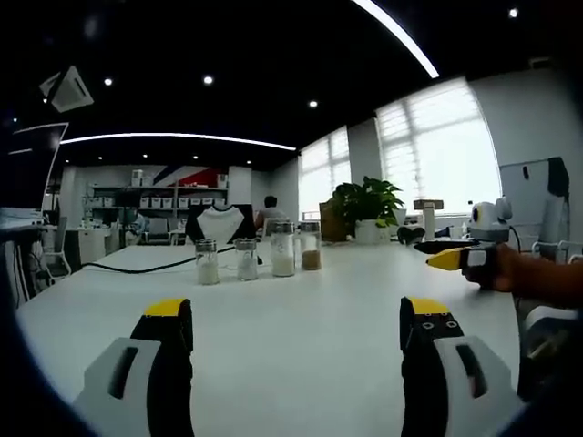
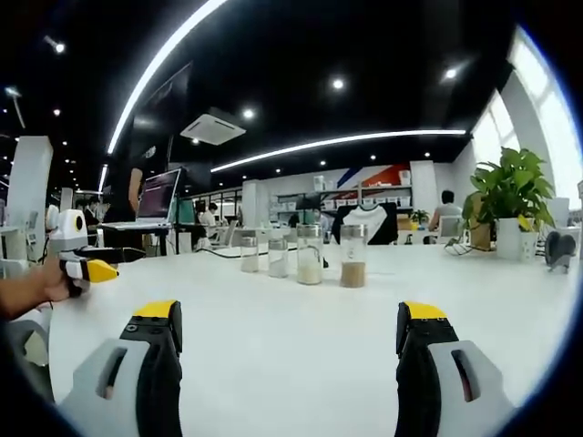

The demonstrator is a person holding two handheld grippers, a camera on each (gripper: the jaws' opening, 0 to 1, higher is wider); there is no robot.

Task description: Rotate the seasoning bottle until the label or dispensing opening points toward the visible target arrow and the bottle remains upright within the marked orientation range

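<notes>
Clear glass bottles (image 2: 308, 254) with metal caps stand upright in a row of four on the white table (image 2: 291, 328), three holding white powder, one brown (image 2: 352, 256). Labels are too small to tell. Left gripper (image 1: 296, 319) and right gripper (image 2: 290, 323) hover wide open, empty.

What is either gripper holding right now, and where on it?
Nothing. The left gripper and right gripper are open over the table, short of the bottles.

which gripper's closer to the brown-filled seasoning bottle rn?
Can't tell; roughly even. The left gripper and right gripper both sit open and well back from the brown-filled bottle, which stands at the bottle row's right end, near centre in each view.
</notes>
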